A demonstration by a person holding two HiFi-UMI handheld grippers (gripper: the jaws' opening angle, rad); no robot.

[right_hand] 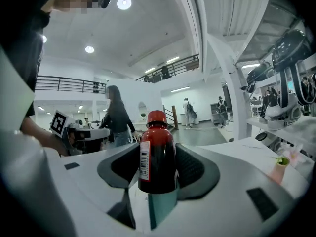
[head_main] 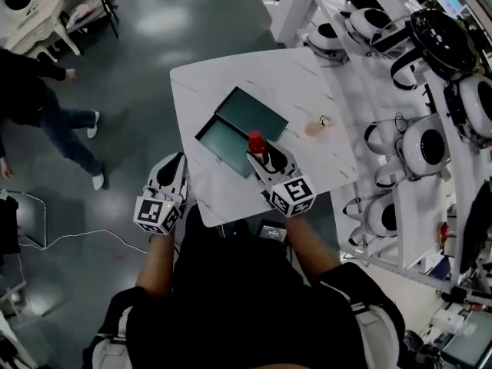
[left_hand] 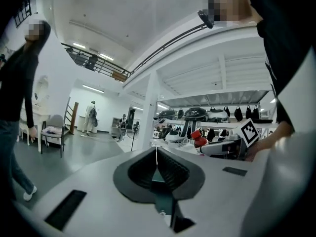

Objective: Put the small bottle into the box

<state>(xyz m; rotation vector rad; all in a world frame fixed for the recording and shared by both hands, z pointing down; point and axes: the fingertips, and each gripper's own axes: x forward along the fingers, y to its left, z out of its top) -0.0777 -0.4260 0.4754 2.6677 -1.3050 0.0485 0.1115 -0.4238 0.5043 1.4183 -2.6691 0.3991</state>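
Note:
A small dark red bottle with a red cap and a white label stands upright between the jaws of my right gripper, which is shut on it. In the head view the bottle and the right gripper hover over the near right corner of the open dark green box on the white table. My left gripper hangs off the table's left edge, its jaws closed with nothing between them. The left gripper view also catches the bottle far off.
A small pink object lies on the table right of the box. White shelves with helmets and headsets run along the right. A person stands on the floor at the left; a chair is beyond.

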